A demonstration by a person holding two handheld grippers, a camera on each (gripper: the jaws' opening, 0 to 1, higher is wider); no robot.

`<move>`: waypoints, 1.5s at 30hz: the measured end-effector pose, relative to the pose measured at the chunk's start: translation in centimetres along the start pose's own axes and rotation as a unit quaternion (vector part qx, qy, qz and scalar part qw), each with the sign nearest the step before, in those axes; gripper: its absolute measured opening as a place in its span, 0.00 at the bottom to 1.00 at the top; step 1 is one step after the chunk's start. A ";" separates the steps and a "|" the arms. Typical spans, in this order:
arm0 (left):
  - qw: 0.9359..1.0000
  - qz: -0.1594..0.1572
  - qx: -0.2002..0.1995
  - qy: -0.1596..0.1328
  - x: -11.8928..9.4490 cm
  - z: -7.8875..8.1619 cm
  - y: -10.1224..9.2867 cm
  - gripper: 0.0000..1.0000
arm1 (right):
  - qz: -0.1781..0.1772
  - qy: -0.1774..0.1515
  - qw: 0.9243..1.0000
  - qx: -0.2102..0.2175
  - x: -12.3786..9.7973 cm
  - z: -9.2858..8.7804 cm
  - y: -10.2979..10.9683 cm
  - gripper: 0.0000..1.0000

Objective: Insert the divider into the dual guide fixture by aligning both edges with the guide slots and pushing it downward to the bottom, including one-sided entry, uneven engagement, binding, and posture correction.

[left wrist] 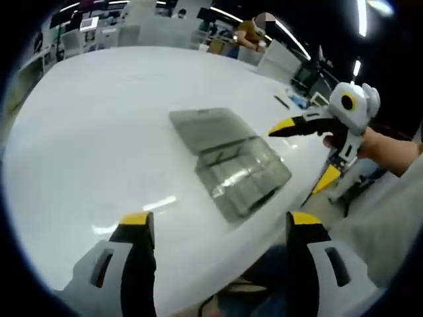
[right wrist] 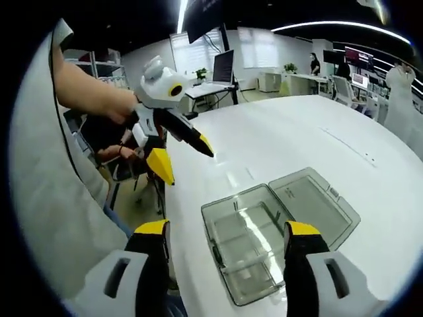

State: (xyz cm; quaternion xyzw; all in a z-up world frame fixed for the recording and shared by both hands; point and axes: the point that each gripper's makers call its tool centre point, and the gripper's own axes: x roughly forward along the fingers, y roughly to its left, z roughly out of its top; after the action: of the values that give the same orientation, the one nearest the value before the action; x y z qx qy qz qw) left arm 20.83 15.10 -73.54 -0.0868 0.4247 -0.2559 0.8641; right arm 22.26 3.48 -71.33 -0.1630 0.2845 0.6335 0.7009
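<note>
A clear plastic fixture box (left wrist: 210,188) lies on the white table (left wrist: 99,132) with its hinged lid (left wrist: 208,129) folded flat beside it. Thin clear walls cross its inside; I cannot tell a separate divider apart from them. My left gripper (left wrist: 220,224) is open and holds nothing, just short of the box. My right gripper (left wrist: 301,155) comes in from the right, open, beside the box. In the right gripper view the box (right wrist: 213,247) lies between the open jaws of my right gripper (right wrist: 228,231), its lid (right wrist: 320,205) to the right. The left gripper (right wrist: 185,162) hovers open over the table's edge.
The table's near edge runs just under both grippers, with a chair and floor beyond it. A dark pen-like item (left wrist: 282,101) lies far across the table. Desks, a monitor (right wrist: 223,66) and people (right wrist: 403,92) stand in the background.
</note>
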 end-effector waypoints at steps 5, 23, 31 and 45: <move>1.000 0.014 -0.009 0.018 0.2 -0.1 0.8 0.78 | 0.001 -0.002 1.000 -0.006 -0.2 0.0 0.2 0.71; 0.996 0.057 -0.023 0.065 1.8 -0.3 2.9 0.74 | 0.001 -0.003 0.999 -0.034 -1.0 0.3 0.4 0.77; 0.993 0.075 -0.025 0.089 2.8 -0.5 3.5 0.68 | -0.001 -0.002 0.999 -0.042 -1.5 0.3 -0.1 0.77; 0.985 0.116 -0.036 0.125 4.0 -1.4 4.7 0.58 | -0.002 0.003 0.999 -0.051 -2.1 0.0 -0.4 0.76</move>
State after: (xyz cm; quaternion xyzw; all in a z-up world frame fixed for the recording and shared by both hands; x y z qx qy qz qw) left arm 23.51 17.13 -78.89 -0.0350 0.5457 -0.1474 0.8242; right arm 22.58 1.76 -70.12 -0.2012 0.2539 0.6450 0.6921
